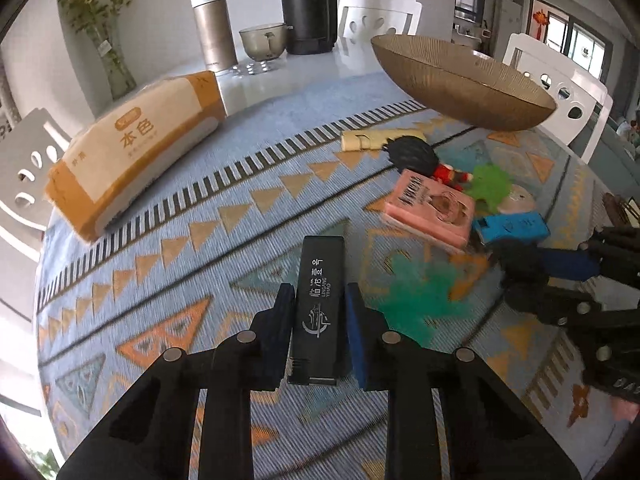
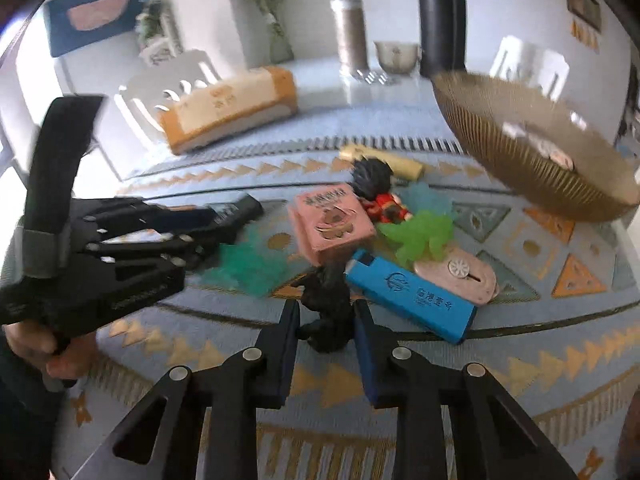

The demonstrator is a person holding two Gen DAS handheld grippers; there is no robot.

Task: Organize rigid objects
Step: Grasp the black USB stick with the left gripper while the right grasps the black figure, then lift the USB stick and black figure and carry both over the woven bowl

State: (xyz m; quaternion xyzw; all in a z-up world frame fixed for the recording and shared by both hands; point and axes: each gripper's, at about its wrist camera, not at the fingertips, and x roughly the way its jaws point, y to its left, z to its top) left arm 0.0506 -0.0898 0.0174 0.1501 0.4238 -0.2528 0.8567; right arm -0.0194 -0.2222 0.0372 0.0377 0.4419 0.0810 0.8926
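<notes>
Both grasps made: left hand-held gripper clamps the black rectangular lighter, right hand-held gripper clamps the small black figurine; next, probably, lift toward the ribbed amber glass bowl, upper right.

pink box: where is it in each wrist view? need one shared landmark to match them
Left wrist: pink box sits right of centre, above and right of the black bar held in the left gripper.
Right wrist: pink box sits near centre, just above the right gripper.
Shared landmark: blue box, lying just right of and below the pink box in both.
</notes>
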